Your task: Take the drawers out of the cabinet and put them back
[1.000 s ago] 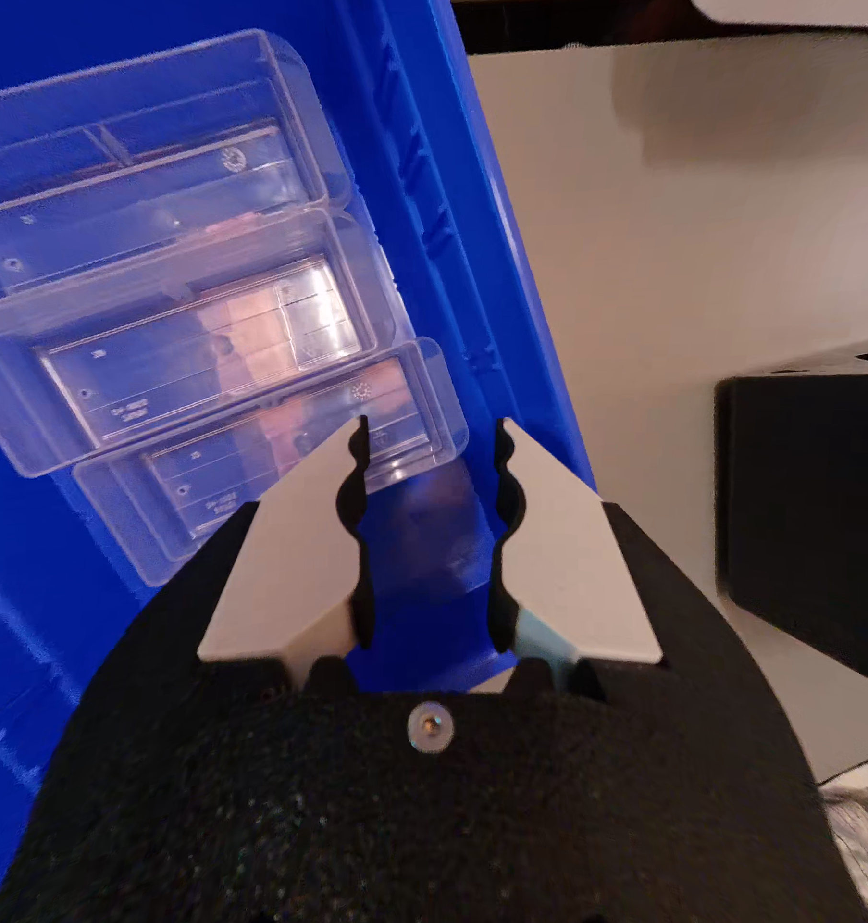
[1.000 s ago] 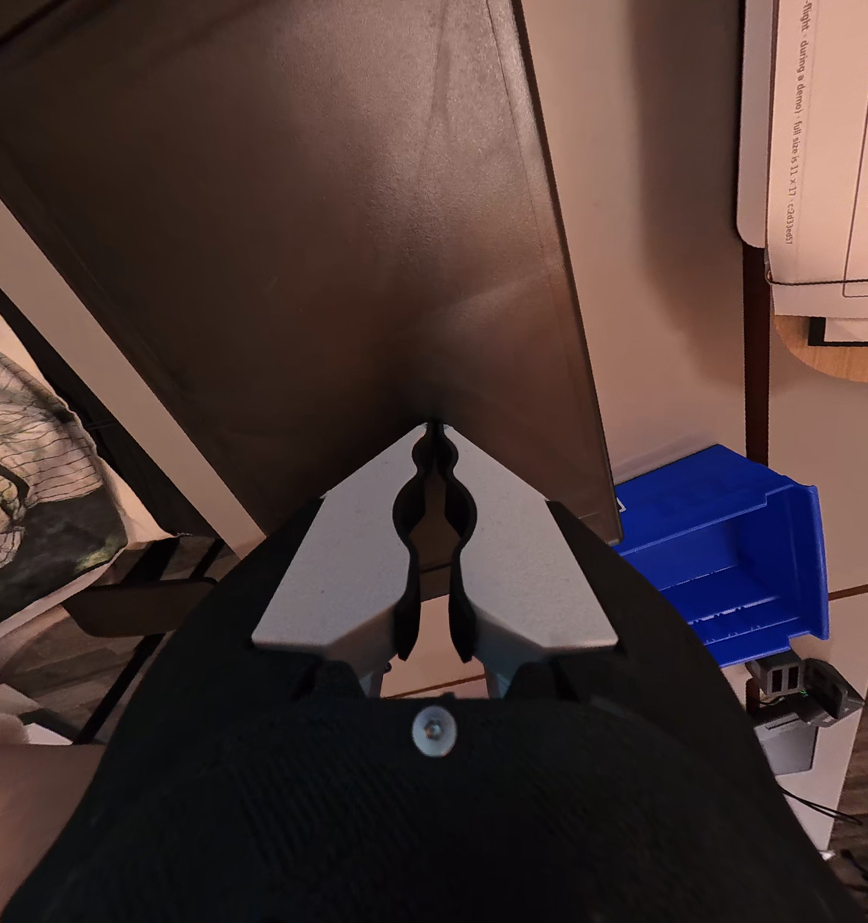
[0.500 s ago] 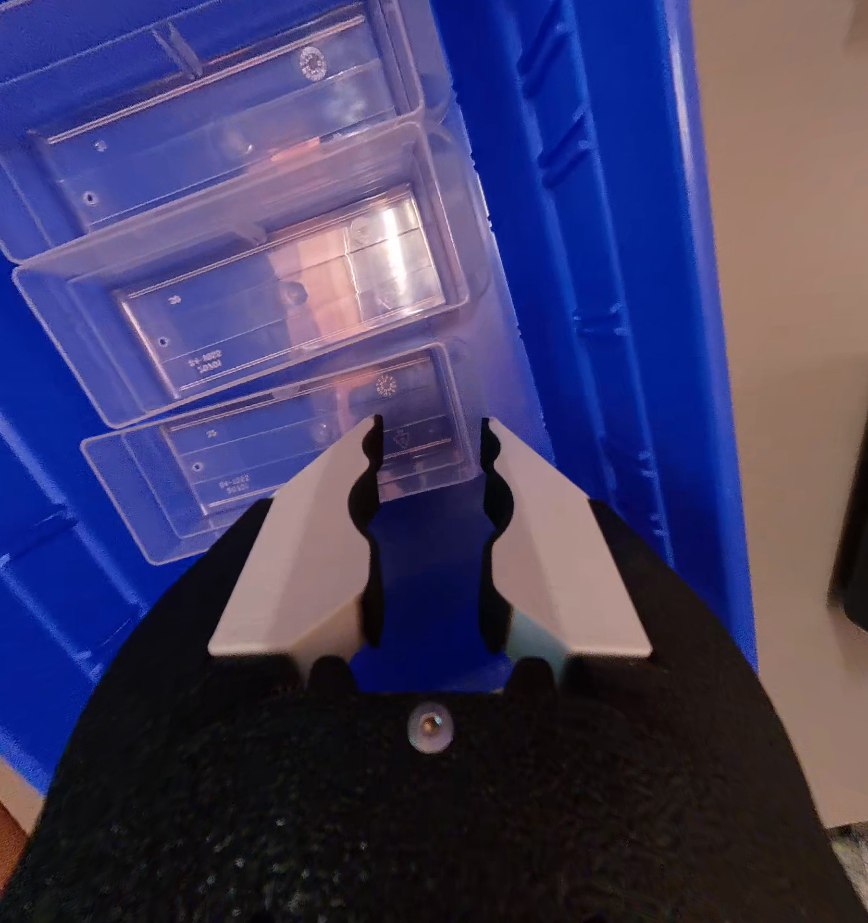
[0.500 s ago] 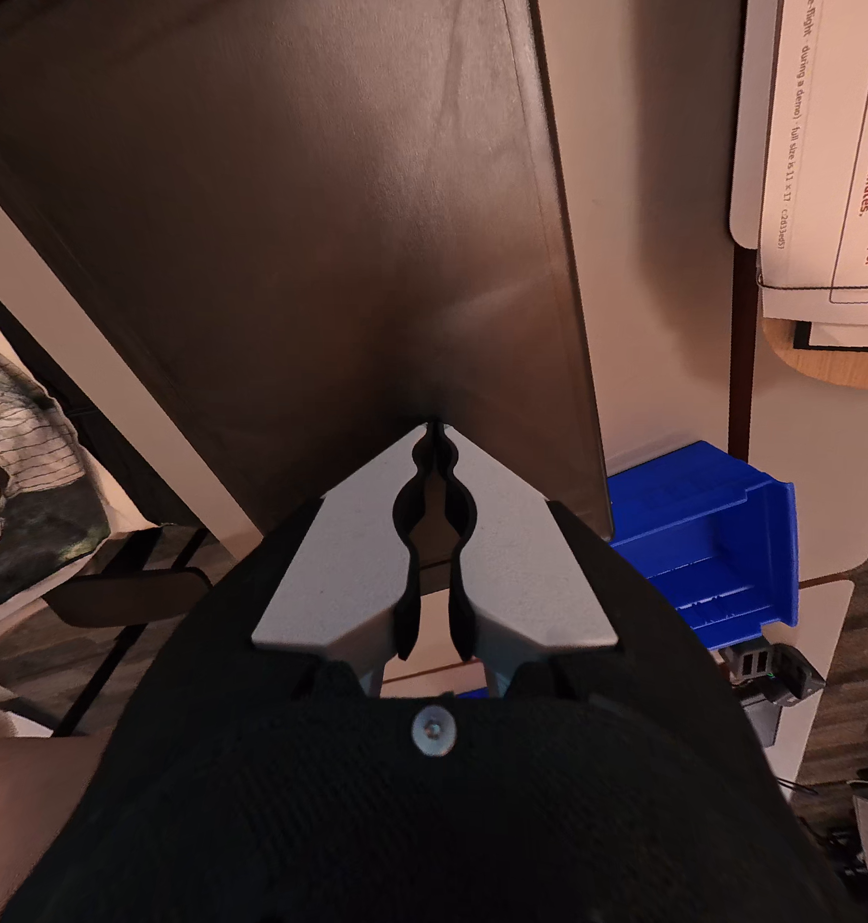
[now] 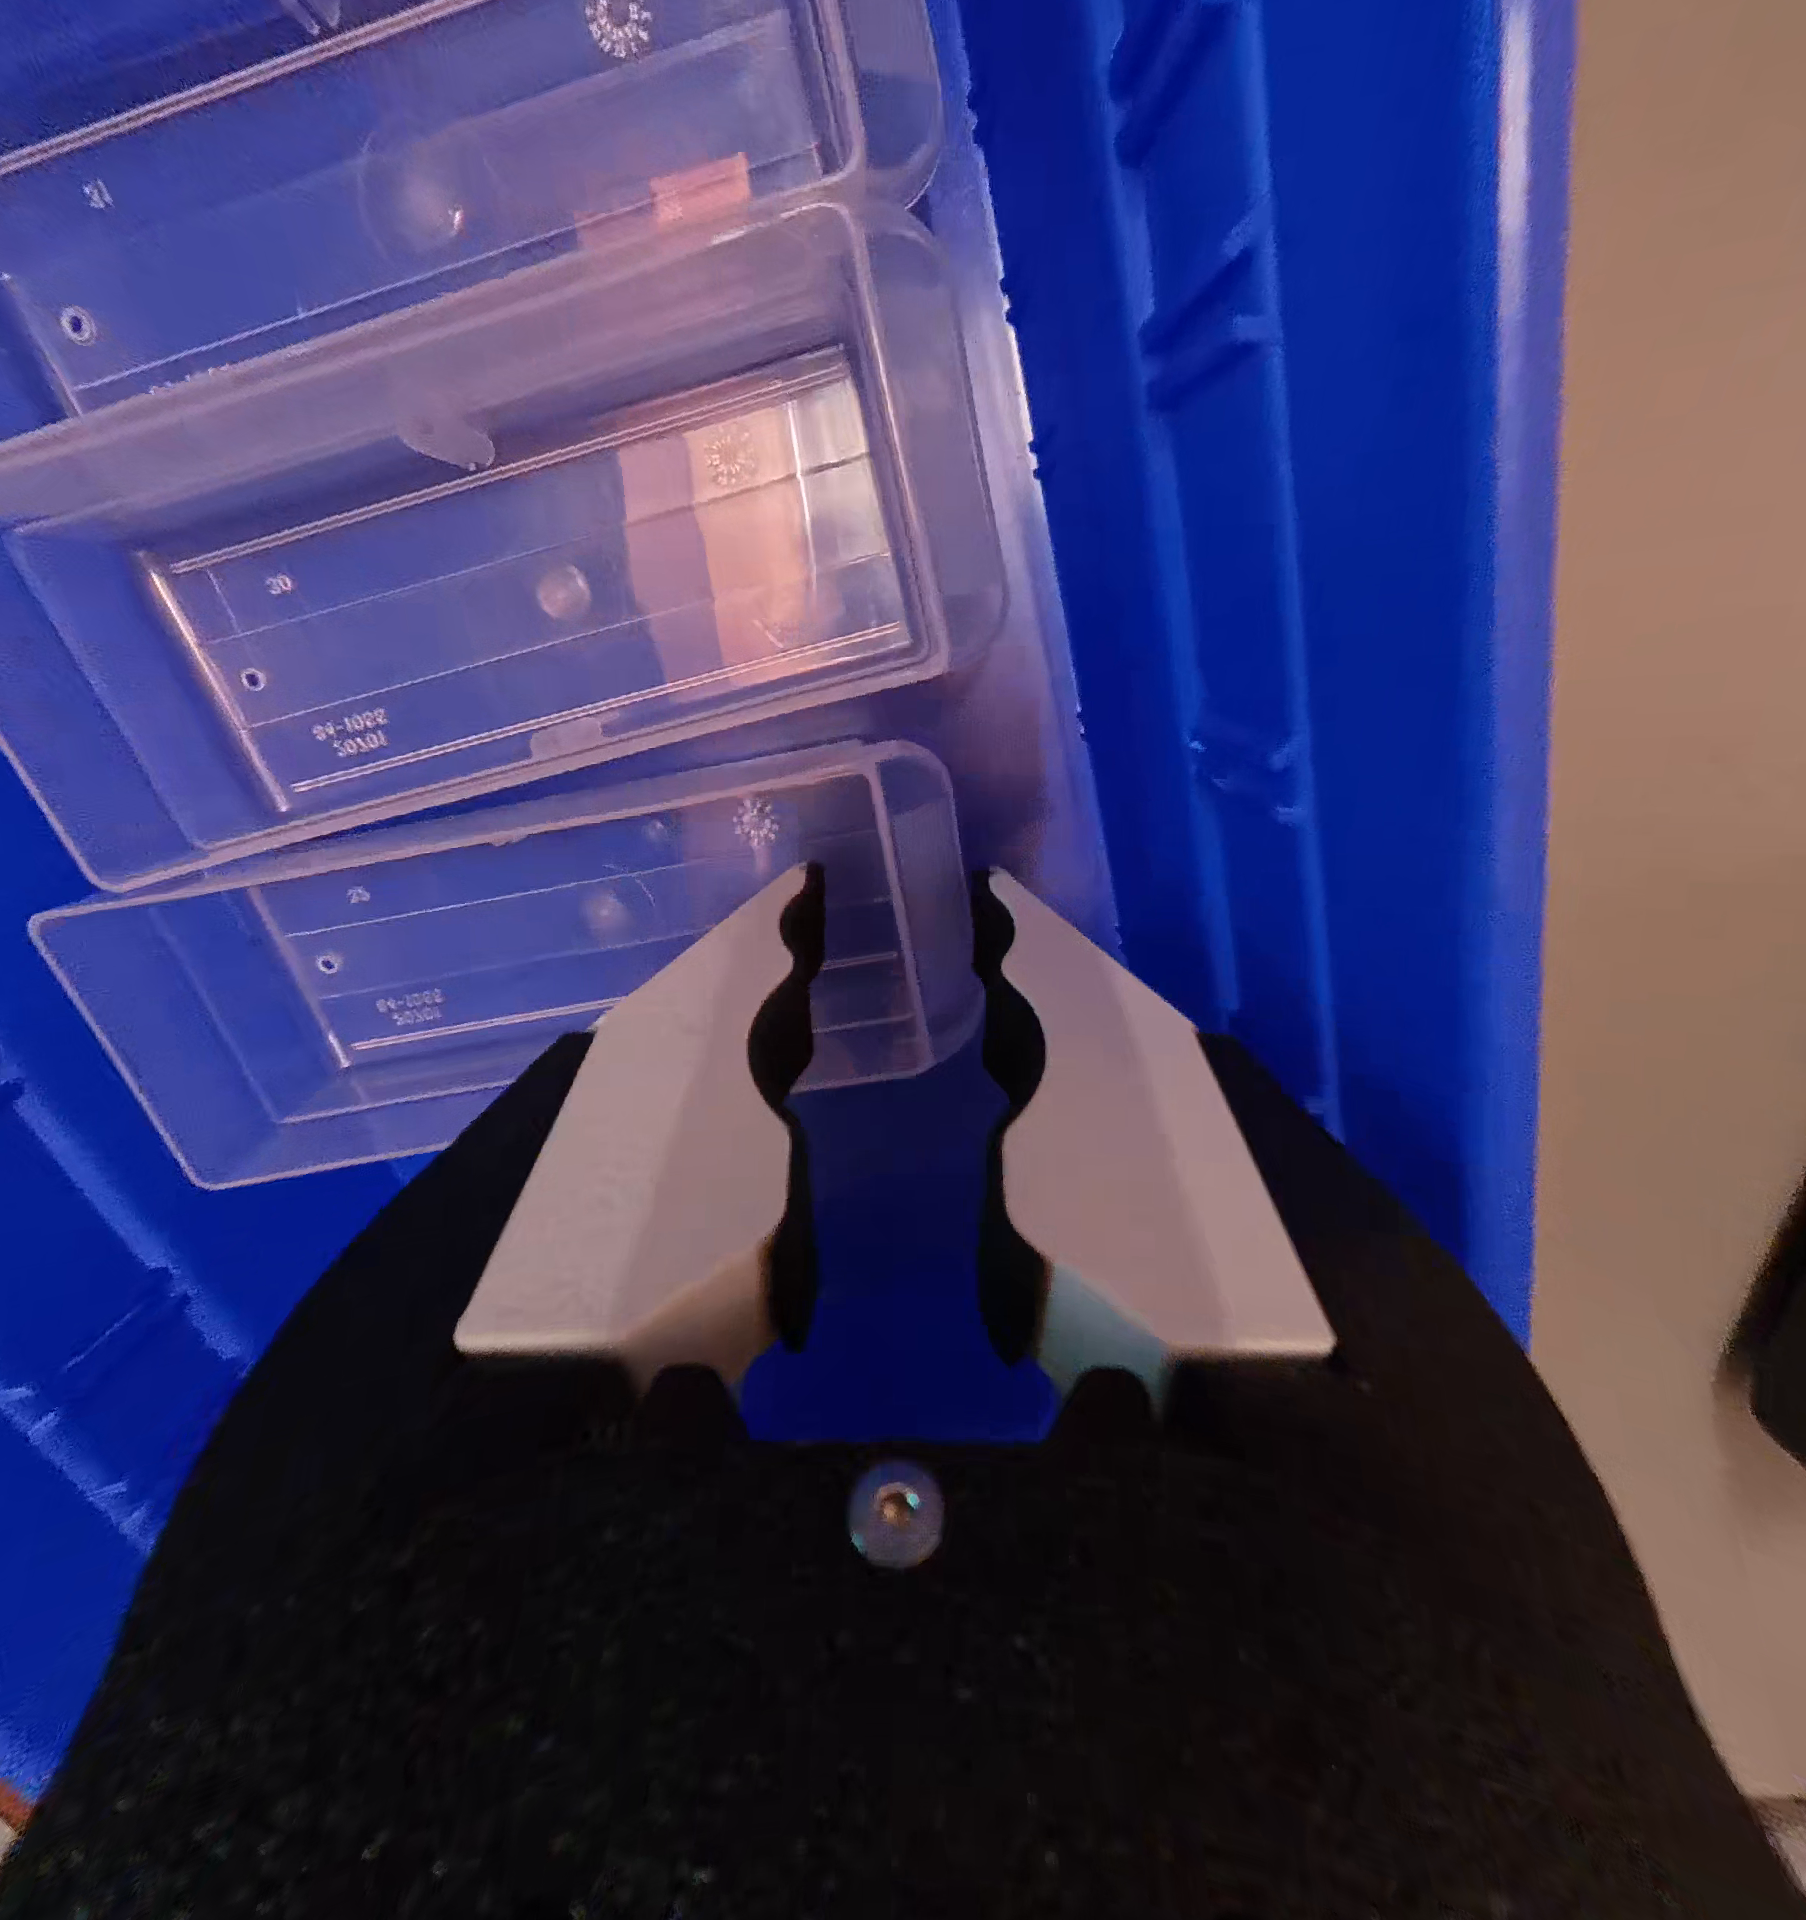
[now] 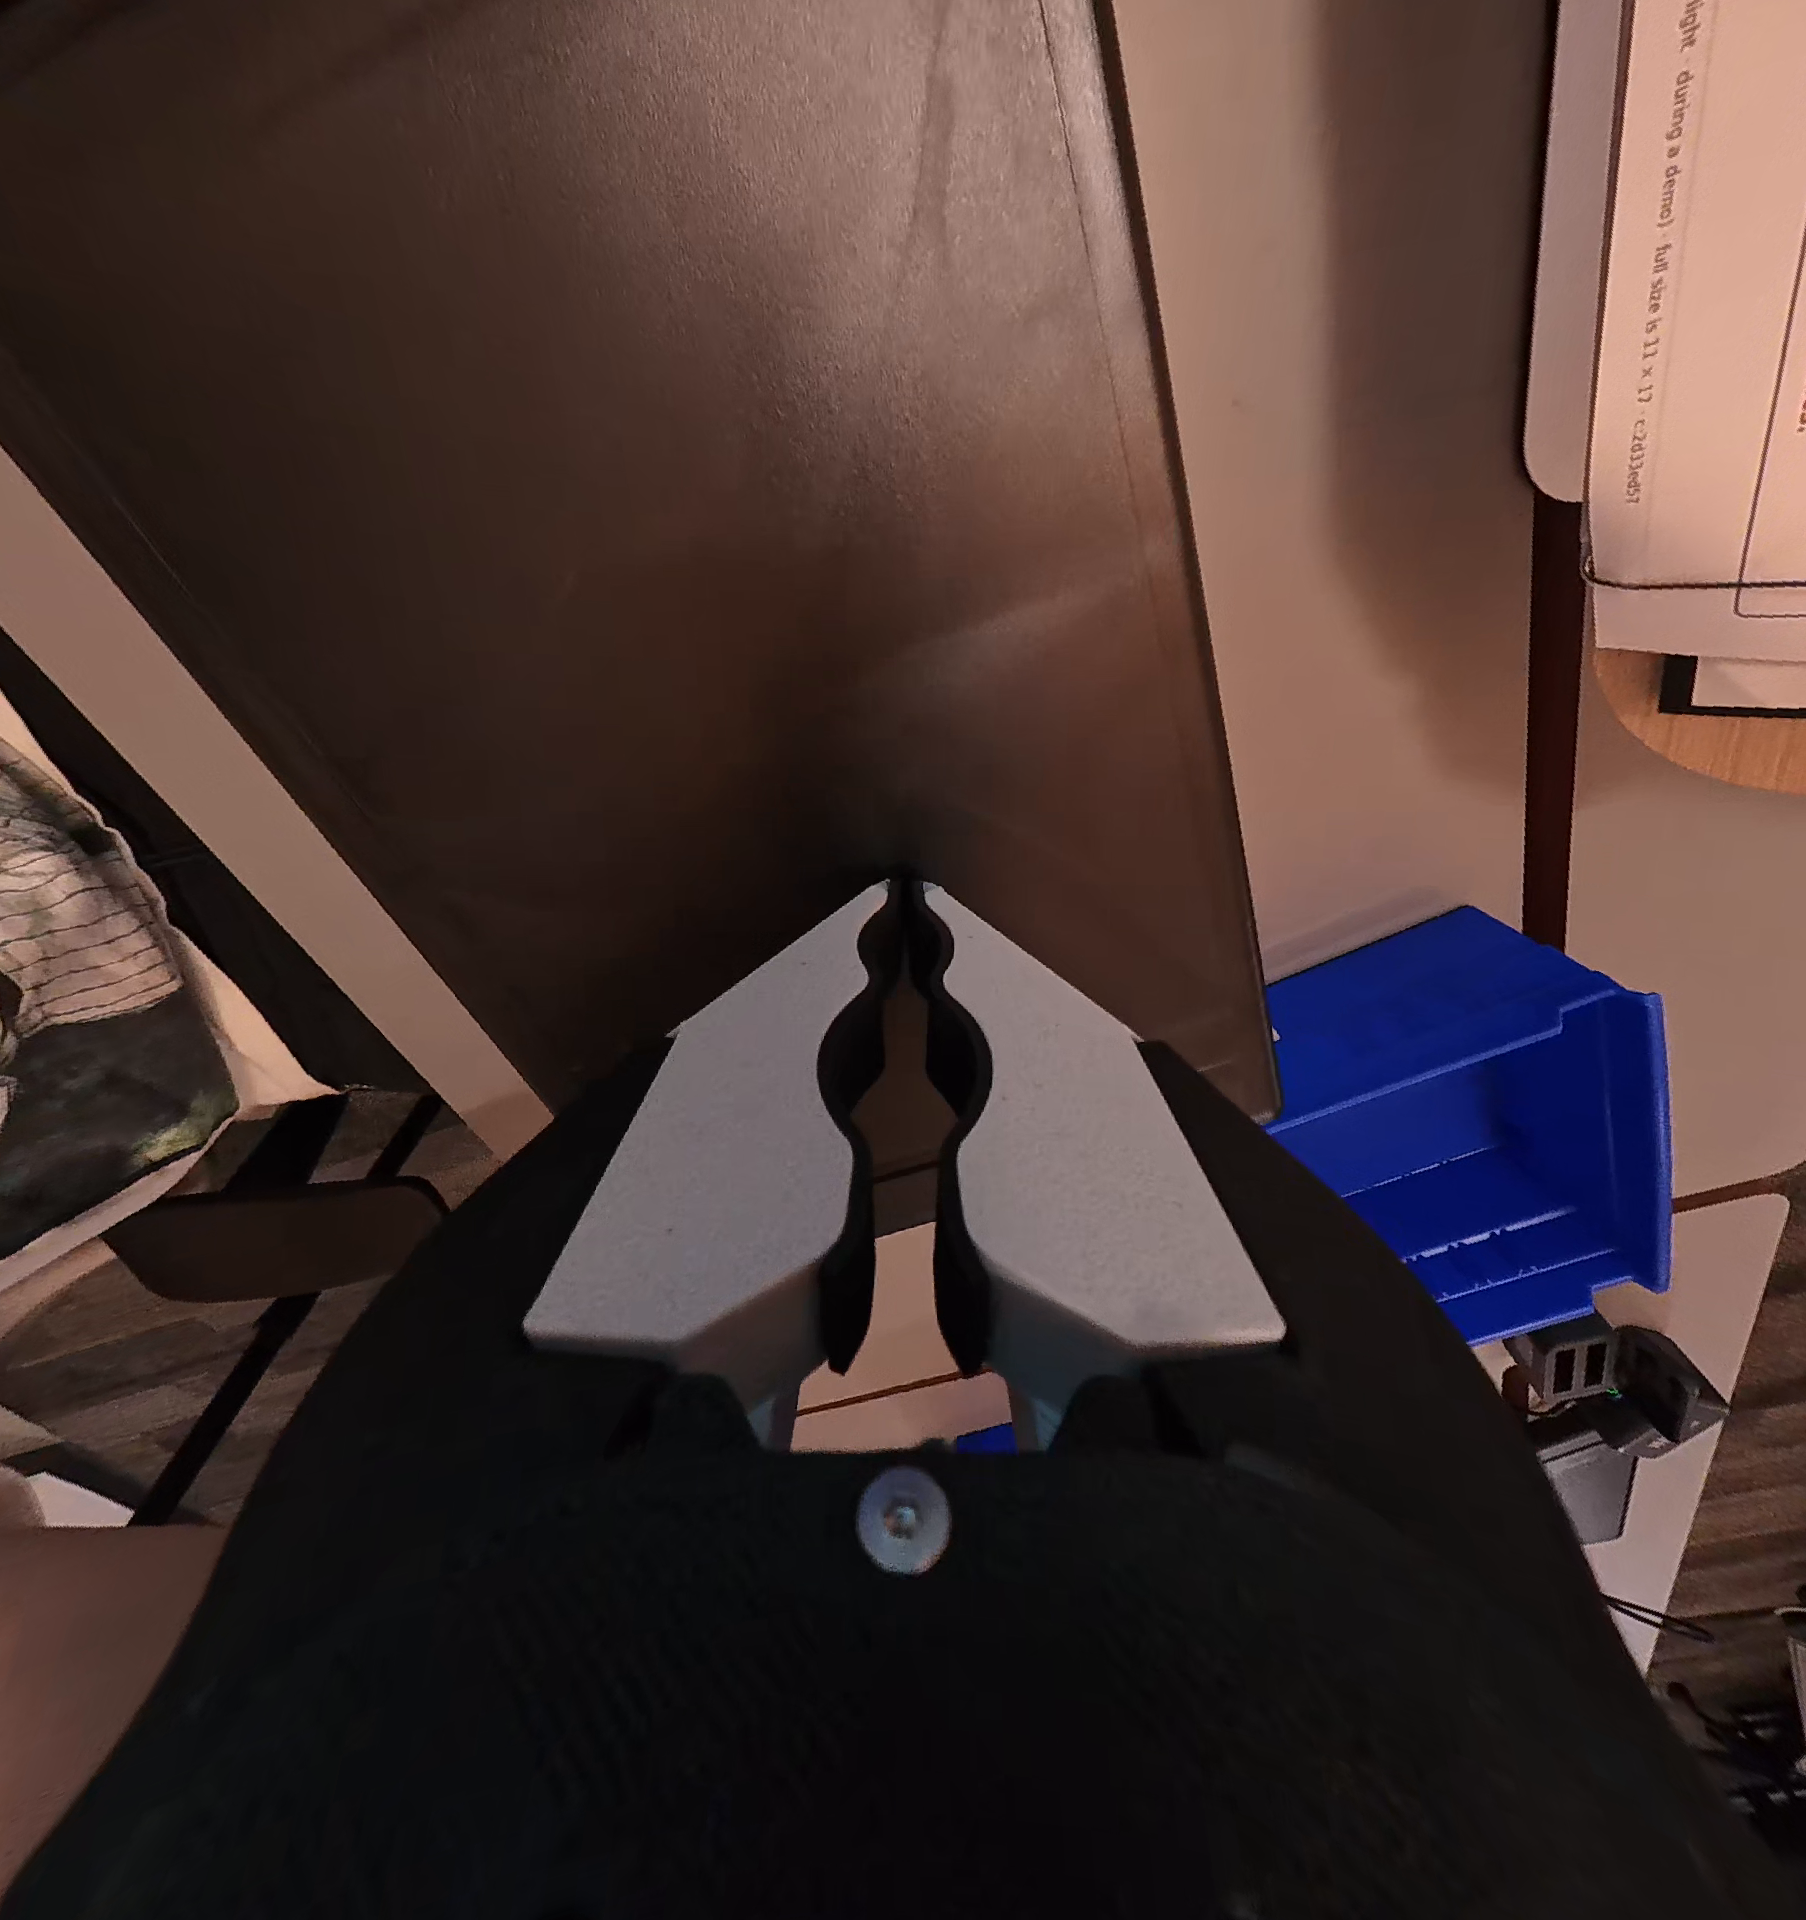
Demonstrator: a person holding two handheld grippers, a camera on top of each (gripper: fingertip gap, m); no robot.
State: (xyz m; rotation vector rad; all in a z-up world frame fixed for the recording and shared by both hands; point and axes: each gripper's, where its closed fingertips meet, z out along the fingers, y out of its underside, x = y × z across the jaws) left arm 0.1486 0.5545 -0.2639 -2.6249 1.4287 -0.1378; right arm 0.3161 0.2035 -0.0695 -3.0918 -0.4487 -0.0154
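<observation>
My left tongs (image 5: pixel 897 883) hang parted over the blue bin (image 5: pixel 1398 623), their tips framing the end of the nearest clear drawer (image 5: pixel 525 977). Two more clear drawers, the middle drawer (image 5: pixel 483 613) and the far drawer (image 5: pixel 359 177), lie stacked beyond it inside the bin. My right tongs (image 6: pixel 904 888) are clenched, tips pressed against the dark cabinet (image 6: pixel 618 468), which stands on the bench (image 6: pixel 1325 520) near its edge, just beside a second blue bin (image 6: pixel 1481 1091).
</observation>
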